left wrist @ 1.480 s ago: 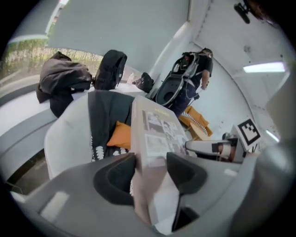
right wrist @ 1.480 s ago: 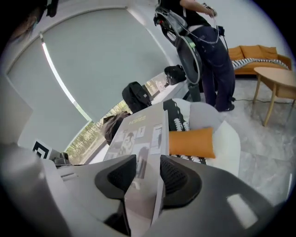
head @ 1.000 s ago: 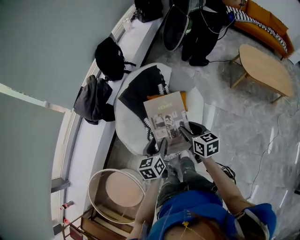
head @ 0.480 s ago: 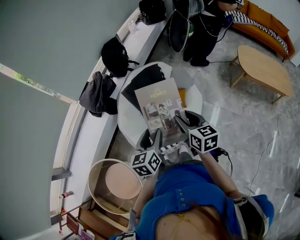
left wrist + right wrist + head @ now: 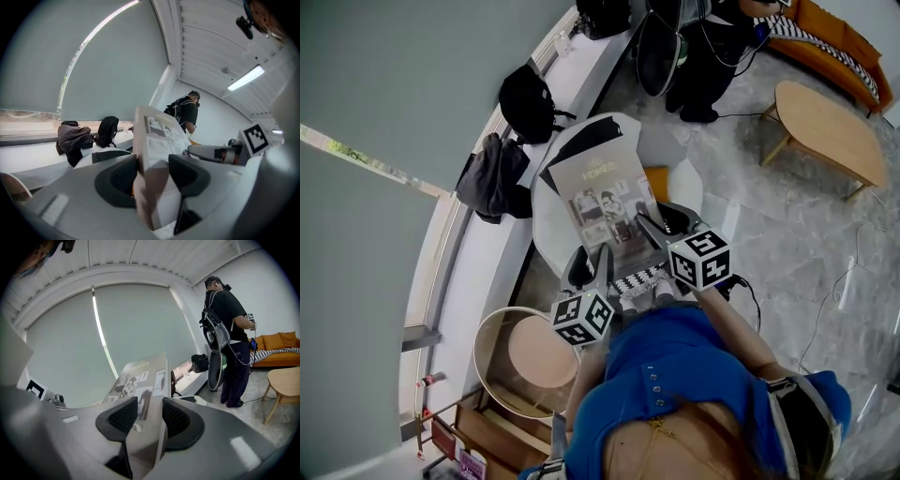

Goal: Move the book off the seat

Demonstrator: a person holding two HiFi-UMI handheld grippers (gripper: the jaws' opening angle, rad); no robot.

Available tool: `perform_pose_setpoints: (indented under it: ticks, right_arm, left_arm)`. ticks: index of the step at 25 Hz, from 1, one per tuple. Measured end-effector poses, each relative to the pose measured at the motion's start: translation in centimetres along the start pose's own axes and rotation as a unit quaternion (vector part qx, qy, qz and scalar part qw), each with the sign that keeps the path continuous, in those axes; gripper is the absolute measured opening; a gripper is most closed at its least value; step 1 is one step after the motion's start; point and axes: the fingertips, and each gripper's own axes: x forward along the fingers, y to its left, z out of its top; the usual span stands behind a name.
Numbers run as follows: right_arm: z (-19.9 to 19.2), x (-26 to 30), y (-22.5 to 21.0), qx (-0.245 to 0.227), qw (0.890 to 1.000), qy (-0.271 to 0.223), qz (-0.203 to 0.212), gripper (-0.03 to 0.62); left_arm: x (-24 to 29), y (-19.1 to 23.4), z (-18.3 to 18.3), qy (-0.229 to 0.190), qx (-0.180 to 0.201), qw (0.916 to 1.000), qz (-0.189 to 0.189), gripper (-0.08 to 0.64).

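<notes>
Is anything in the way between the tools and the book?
No, nothing is. The left tool and the right tool each clamp the book by its near edge, above the white seat.

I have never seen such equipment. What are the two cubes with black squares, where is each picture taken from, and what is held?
No robot: a person holds a gripper in each hand; the marker cubes are parts of them. One picture comes from a camera on the person's head, looking down; the other two from cameras riding on each gripper. The left gripper and right gripper clamp the near edge of a book, held over a white seat, where an orange object lies.
</notes>
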Motion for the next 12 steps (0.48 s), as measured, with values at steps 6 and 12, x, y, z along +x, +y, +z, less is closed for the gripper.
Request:
perform_pose_setpoints:
  ticks: [6,12]
  right_arm:
    - [0.53,-0.31,-0.02,-0.009,1.0,0.001,0.01,0.167]
    - [0.5,-0.32,-0.09,-0.01,1.0,-0.001,0.012,0.169]
  left_arm:
    - [-0.28,-0.55,0.21,-0.01,-0.001,0.9999,0.01,0.209]
    - [-0.26,-0.6,0.2,-0.013,-0.002,0.9998,0.012,0.207]
